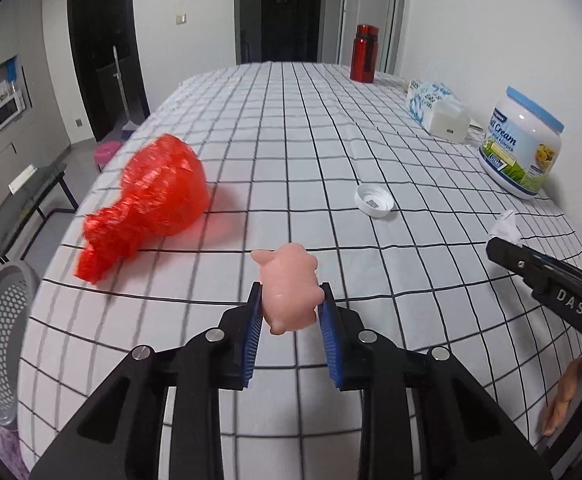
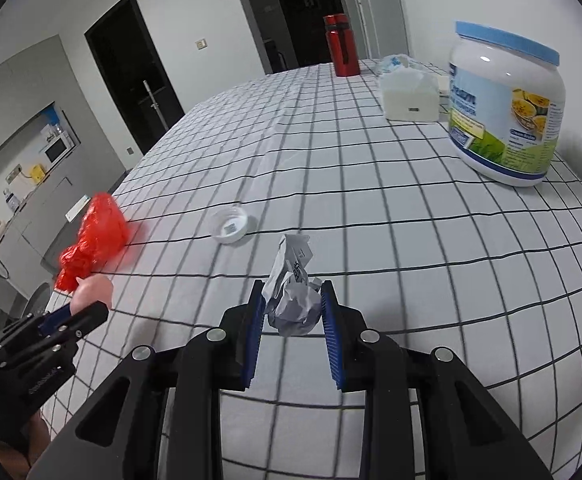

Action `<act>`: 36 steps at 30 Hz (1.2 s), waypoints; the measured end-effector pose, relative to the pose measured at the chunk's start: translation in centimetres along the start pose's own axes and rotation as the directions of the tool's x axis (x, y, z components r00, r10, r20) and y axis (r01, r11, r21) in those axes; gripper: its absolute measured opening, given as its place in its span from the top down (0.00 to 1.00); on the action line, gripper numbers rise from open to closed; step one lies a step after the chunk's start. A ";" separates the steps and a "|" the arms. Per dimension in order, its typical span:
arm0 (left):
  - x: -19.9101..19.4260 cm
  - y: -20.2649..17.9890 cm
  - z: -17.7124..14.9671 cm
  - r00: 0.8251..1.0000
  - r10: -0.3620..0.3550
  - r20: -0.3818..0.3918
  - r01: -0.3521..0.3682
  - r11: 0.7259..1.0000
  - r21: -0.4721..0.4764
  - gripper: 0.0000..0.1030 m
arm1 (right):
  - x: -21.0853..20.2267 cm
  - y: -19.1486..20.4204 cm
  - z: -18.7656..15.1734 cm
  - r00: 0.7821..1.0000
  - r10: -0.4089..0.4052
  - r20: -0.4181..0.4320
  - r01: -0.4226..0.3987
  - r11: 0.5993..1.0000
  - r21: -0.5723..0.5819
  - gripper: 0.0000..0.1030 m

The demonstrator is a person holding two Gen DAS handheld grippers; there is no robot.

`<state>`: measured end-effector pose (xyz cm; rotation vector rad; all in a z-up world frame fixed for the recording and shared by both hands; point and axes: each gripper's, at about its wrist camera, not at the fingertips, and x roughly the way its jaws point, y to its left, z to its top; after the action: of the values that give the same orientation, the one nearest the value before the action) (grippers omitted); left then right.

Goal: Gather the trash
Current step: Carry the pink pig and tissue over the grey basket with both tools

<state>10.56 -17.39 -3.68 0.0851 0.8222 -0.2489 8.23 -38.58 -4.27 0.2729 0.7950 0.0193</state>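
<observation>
Softly, left claw pinches rubbery pig.

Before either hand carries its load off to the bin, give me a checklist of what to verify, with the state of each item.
1. Left gripper grip: jaws shut on the pink pig toy, which sits between the blue pads. Ok.
2. Right gripper grip: jaws shut on the crumpled paper, part of it sticking up above the pads. Ok.
3. Both loads lifted off the tablecloth: cannot tell.
4. Bin in reach: a grey perforated basket shows beside the table's left edge. Ok.
5. Trash left on the table: red plastic bag and white cap not collected. Not ok.
</observation>
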 end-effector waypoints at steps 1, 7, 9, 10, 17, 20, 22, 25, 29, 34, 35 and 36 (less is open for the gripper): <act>-0.5 0.2 0.0 1.000 -0.002 0.008 0.002 1.000 0.007 0.73 | -0.2 0.4 -0.1 1.000 0.001 0.005 -0.001 1.000 -0.009 0.74; -2.9 1.4 0.1 0.998 -0.027 0.048 0.026 1.000 0.018 0.73 | -1.6 3.1 -1.7 1.000 0.027 0.002 -0.027 0.999 -0.047 0.74; -3.3 1.7 -0.1 0.998 -0.039 0.050 0.038 0.999 0.024 0.73 | -2.3 4.0 -2.2 0.999 0.035 -0.003 -0.035 0.998 -0.060 0.74; -3.5 1.9 -0.3 0.998 -0.048 0.049 0.046 0.999 0.029 0.73 | -2.6 4.3 -2.4 0.999 0.037 -0.004 -0.037 0.997 -0.063 0.74; -3.9 3.9 -1.5 0.995 -0.099 0.031 0.098 0.995 0.031 0.73 | -5.2 6.5 -3.4 1.000 0.019 0.012 -0.019 0.999 -0.040 0.74; -4.4 5.1 -1.7 0.994 -0.104 0.037 0.103 0.994 0.036 0.73 | -6.3 7.6 -3.9 0.999 0.024 0.035 -0.024 1.000 -0.006 0.74; -4.9 6.0 -1.8 0.993 -0.106 0.047 0.104 0.994 0.038 0.73 | -6.9 8.4 -4.3 0.999 0.014 0.045 -0.015 1.000 0.004 0.74; -5.7 7.3 -2.0 0.992 -0.112 0.052 0.111 0.993 0.030 0.73 | -7.4 9.4 -5.0 0.999 0.002 0.049 -0.003 1.000 0.017 0.74; -7.0 9.2 -2.3 0.992 -0.103 0.073 0.102 0.994 0.026 0.73 | -7.5 10.7 -5.9 0.999 0.013 0.036 -0.015 0.999 0.030 0.73; -8.4 11.7 -2.8 0.993 -0.074 0.093 0.074 0.997 0.006 0.73 | -6.8 13.1 -6.6 0.999 0.043 0.018 -0.043 0.999 0.019 0.73; -8.7 12.4 -3.0 0.993 -0.068 0.096 0.069 0.998 -0.001 0.73 | -6.6 13.9 -6.7 0.999 0.052 0.017 -0.052 0.999 0.011 0.74; -8.9 12.8 -3.1 0.993 -0.064 0.097 0.065 0.998 -0.007 0.73 | -6.4 14.5 -6.7 0.998 0.058 0.015 -0.058 0.998 0.004 0.74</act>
<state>5.73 -2.81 0.49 0.0366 0.7305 -0.3076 0.19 -23.78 -0.65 0.3002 0.7726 0.0699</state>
